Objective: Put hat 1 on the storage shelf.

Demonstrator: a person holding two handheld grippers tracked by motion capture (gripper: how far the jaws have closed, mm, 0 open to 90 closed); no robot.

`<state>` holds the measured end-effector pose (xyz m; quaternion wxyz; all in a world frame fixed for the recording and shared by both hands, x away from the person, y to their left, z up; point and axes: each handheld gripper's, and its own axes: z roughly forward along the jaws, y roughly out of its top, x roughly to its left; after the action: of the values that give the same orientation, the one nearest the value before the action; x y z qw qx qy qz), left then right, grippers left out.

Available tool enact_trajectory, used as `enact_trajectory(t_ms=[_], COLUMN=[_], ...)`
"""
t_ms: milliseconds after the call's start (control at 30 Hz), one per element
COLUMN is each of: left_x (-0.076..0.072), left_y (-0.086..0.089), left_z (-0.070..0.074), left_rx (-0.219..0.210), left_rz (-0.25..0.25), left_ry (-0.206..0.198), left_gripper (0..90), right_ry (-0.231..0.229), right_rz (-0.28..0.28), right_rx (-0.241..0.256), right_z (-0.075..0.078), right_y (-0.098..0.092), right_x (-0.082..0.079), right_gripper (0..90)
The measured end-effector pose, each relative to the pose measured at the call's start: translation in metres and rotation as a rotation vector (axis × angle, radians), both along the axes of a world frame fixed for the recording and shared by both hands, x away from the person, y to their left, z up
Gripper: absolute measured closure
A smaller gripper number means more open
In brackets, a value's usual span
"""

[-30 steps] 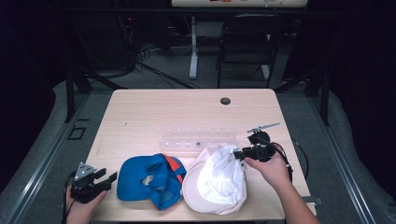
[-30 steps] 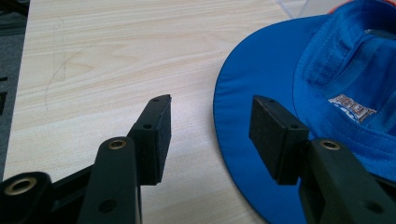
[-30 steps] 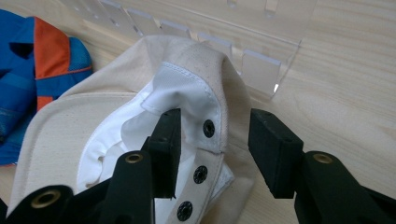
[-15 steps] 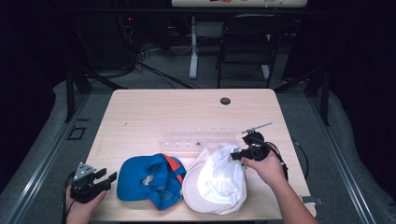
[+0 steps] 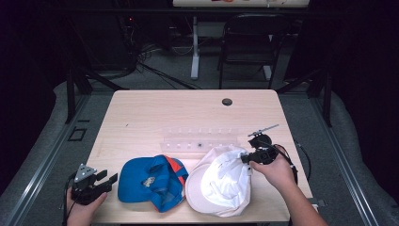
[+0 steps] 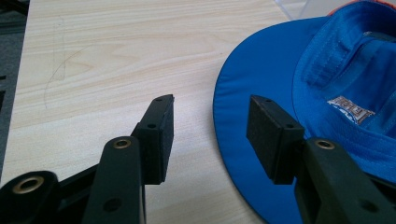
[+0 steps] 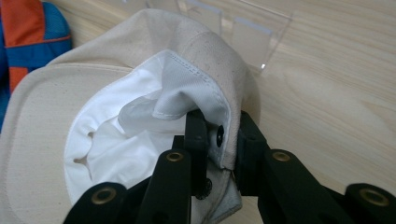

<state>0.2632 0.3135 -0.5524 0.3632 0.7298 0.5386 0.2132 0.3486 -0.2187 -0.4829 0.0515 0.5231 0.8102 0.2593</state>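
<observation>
A white cap (image 5: 219,183) lies upside down at the table's front right, cream outside and white lining (image 7: 112,135) inside. My right gripper (image 5: 246,158) is shut on the cap's back strap (image 7: 223,135), pinching the snap band between both jaws. A blue and orange cap (image 5: 153,180) lies upside down to its left, its blue brim (image 6: 243,107) close to my left gripper. My left gripper (image 5: 112,177) stands open just left of that brim, with bare table between its pads (image 6: 159,130).
A clear plastic rack (image 5: 200,140) stands behind the two caps at mid-table, its corner (image 7: 247,32) just beyond the white cap. A round cable hole (image 5: 227,101) sits near the far edge. A black chair (image 5: 247,42) stands beyond the wooden table (image 5: 155,113).
My right gripper has shifted slightly toward the front with the white cap's strap, lifting that edge a little. The left gripper has stayed in place.
</observation>
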Motion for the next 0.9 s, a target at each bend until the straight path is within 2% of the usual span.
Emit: enact_trajectory(t_ms=[67,133,200,233,333,467,500,600,633,800,900], left_x=[0.0,0.0,0.0,0.0,0.0,-0.001,-0.001,-0.001,-0.001,-0.001,-0.001], left_y=[0.0,-0.001,-0.001,-0.001,-0.001,-0.001,-0.001,0.0,0.0,0.0,-0.001], left_z=[0.0,0.0,0.0,0.0,-0.001,0.0,0.0,0.0,0.001,0.0,0.0], left_rx=[0.0,0.002,0.004,0.005,0.006,0.01,0.011,0.015,0.015,0.015,0.013], left_rz=[0.0,0.003,0.003,0.004,0.004,0.004,0.003,0.001,-0.001,0.002,0.003], left_ry=[0.0,-0.002,-0.001,-0.001,0.0,0.0,0.0,0.003,0.007,0.0,-0.007], left_gripper=[51.8,51.9,51.9,52.0,52.0,52.2,52.2,52.3,52.4,52.5,52.7], right_ry=[-0.003,0.016,0.024,0.04,0.041,0.065,0.096,0.117,0.137,0.18,0.208], right_rz=[-0.009,-0.009,-0.015,-0.002,0.0,-0.007,-0.022,-0.034,-0.056,-0.064,-0.074], right_rx=[-0.015,-0.029,-0.022,-0.027,-0.038,-0.048,-0.037,-0.033,-0.01,0.013,0.051], right_z=[0.001,0.003,0.003,0.004,0.005,0.005,0.004,0.005,0.005,0.006,0.008], right_y=[-0.001,-0.005,-0.006,-0.007,-0.008,-0.011,-0.012,-0.014,-0.015,-0.018,-0.019], right_x=[-0.001,-0.003,-0.005,-0.005,-0.006,-0.006,-0.007,-0.007,-0.008,-0.007,-0.004], right_gripper=[78.1,78.3,79.3,79.5,79.6,80.4,80.9,81.1,81.3,81.8,82.3])
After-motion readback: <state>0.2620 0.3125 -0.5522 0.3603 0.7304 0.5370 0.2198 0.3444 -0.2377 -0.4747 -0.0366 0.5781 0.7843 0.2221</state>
